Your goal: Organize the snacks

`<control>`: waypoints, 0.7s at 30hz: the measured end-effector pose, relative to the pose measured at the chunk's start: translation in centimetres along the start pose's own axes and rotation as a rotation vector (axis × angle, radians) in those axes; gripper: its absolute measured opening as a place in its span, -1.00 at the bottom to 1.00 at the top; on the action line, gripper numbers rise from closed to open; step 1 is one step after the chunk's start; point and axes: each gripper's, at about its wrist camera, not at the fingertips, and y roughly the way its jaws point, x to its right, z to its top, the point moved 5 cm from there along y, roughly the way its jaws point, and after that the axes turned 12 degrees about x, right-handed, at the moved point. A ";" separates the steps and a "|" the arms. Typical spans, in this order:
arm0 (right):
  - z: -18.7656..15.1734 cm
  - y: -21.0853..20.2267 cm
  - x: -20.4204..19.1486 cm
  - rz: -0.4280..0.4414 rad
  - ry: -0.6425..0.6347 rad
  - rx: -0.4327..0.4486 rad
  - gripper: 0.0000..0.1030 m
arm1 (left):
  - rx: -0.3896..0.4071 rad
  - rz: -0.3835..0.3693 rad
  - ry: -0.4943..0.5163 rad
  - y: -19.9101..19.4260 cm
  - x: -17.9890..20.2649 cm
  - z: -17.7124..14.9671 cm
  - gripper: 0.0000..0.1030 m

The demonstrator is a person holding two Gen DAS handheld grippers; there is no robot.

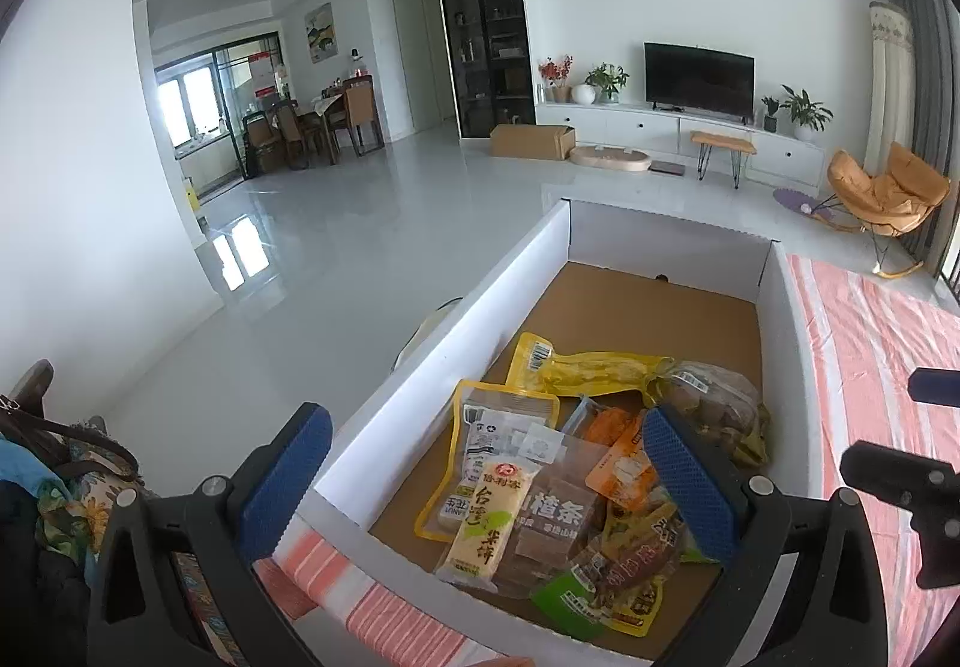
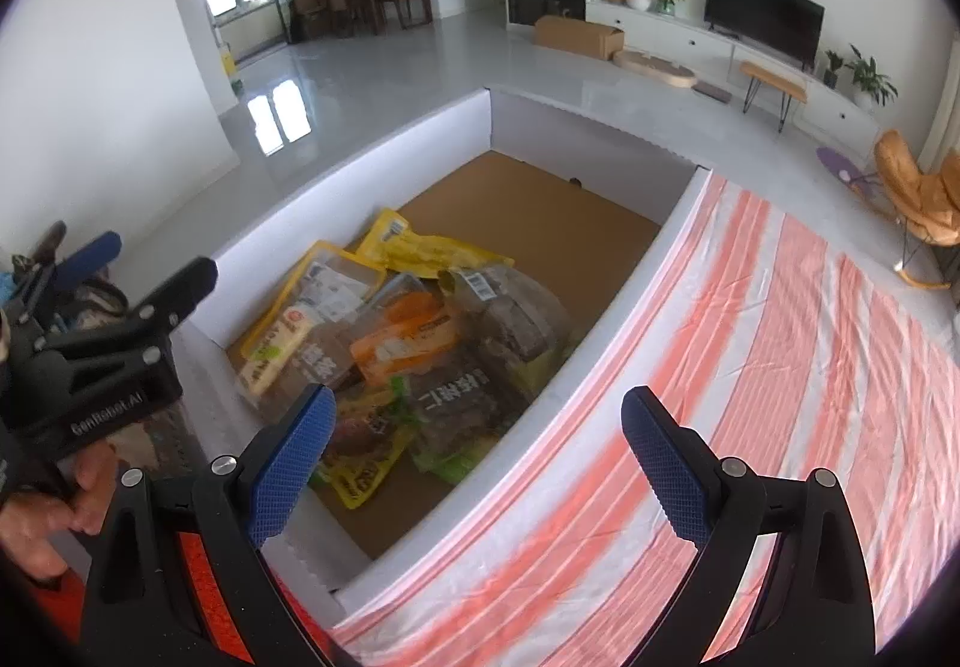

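A white box (image 1: 420,367) with a brown cardboard floor holds a heap of snack packs at its near end. Among them are a yellow packet (image 1: 594,367), a pale rice-cracker pack (image 1: 486,517), an orange pack (image 1: 618,463) and a bag of brown pieces (image 1: 714,403). My left gripper (image 1: 489,478) hovers open over the heap, its left finger outside the box's left wall. Over the box's (image 2: 336,175) right wall my right gripper (image 2: 480,457) stands open and holds nothing, with the orange pack (image 2: 402,337) and a dark green pack (image 2: 462,409) just ahead.
An orange-and-white striped cloth (image 2: 780,337) covers the surface right of the box. A hand (image 2: 48,517) grips the left tool (image 2: 120,343). A patterned bag (image 1: 60,457) lies at the left. The far half of the box floor (image 1: 648,307) is bare.
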 end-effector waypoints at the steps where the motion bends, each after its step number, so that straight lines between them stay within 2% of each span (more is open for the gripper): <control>1: 0.1 -0.1 0.0 0.003 0.005 0.001 0.90 | -0.004 -0.003 -0.003 -0.1 0.0 0.0 0.99; 9: 0.3 0.2 -0.2 -0.001 0.014 0.001 0.90 | -0.029 -0.034 -0.009 -0.2 -0.2 -0.2 0.99; 21: 0.7 0.7 -1.1 0.004 0.001 -0.005 0.90 | -0.050 -0.036 -0.032 0.0 -1.0 -0.4 0.99</control>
